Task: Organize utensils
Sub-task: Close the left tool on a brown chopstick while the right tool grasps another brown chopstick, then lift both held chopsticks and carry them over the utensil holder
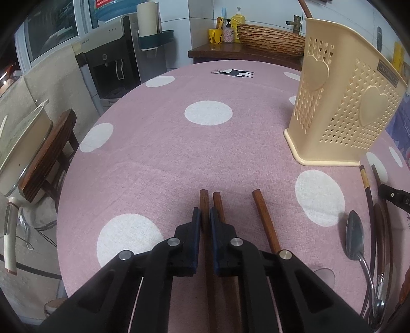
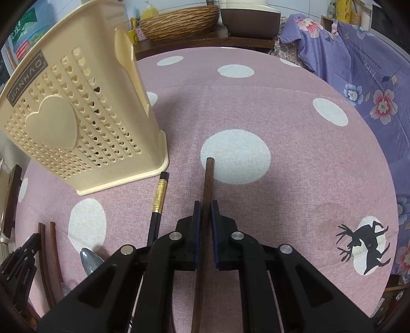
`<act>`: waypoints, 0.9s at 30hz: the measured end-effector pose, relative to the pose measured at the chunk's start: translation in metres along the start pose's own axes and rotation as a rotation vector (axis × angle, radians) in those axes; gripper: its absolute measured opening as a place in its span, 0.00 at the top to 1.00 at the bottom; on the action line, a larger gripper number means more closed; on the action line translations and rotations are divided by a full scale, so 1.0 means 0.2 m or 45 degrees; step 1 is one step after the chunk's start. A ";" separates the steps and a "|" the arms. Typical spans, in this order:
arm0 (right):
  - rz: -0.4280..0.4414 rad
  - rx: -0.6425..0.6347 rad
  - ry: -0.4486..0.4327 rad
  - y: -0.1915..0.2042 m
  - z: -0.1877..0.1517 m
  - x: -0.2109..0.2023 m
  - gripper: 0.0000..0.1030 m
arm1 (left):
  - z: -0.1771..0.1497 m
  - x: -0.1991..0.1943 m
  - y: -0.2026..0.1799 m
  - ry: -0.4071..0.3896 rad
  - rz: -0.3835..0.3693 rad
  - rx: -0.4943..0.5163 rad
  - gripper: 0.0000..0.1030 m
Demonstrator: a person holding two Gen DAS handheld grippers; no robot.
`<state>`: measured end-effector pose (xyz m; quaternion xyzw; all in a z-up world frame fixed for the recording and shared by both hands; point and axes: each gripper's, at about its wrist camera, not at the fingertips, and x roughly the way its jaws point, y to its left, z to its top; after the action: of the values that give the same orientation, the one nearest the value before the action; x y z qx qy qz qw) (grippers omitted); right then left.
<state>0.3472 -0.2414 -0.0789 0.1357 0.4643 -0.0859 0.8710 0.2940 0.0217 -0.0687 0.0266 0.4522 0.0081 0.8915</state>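
Observation:
On the pink dotted tablecloth (image 1: pixel 166 153), my left gripper (image 1: pixel 203 217) is shut on a brown wooden chopstick (image 1: pixel 203 198) that lies flat. A second wooden chopstick (image 1: pixel 217 202) runs beside its right finger, and a third (image 1: pixel 264 217) lies further right. My right gripper (image 2: pixel 204 212) is shut on a dark brown chopstick (image 2: pixel 208 179) that also rests on the cloth. Left of it lies a black chopstick with a gold band (image 2: pixel 160 197). The cream perforated utensil holder (image 1: pixel 340 102) (image 2: pixel 77 115) stands upright behind them. A metal spoon (image 1: pixel 355 238) (image 2: pixel 89 257) lies between the grippers.
The table's round edge drops off at the left toward a wooden chair (image 1: pixel 51 158) holding a white pan and a water dispenser (image 1: pixel 112 59). A wicker basket (image 2: pixel 179 23) sits on the counter behind. Purple floral cloth (image 2: pixel 358 71) borders the table's right side.

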 end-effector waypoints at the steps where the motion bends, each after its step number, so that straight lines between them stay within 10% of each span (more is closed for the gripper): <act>1: 0.006 0.011 0.001 -0.01 0.00 0.00 0.92 | 0.00 0.00 0.00 0.001 -0.005 -0.004 0.92; 27: 0.273 -0.003 -0.233 -0.10 0.04 -0.34 0.93 | 0.11 -0.24 0.07 -0.173 -0.175 -0.106 0.92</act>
<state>0.3099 -0.2620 -0.0223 0.1753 0.3658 -0.0038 0.9140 0.2844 0.0329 -0.0167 -0.0409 0.3908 -0.0360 0.9189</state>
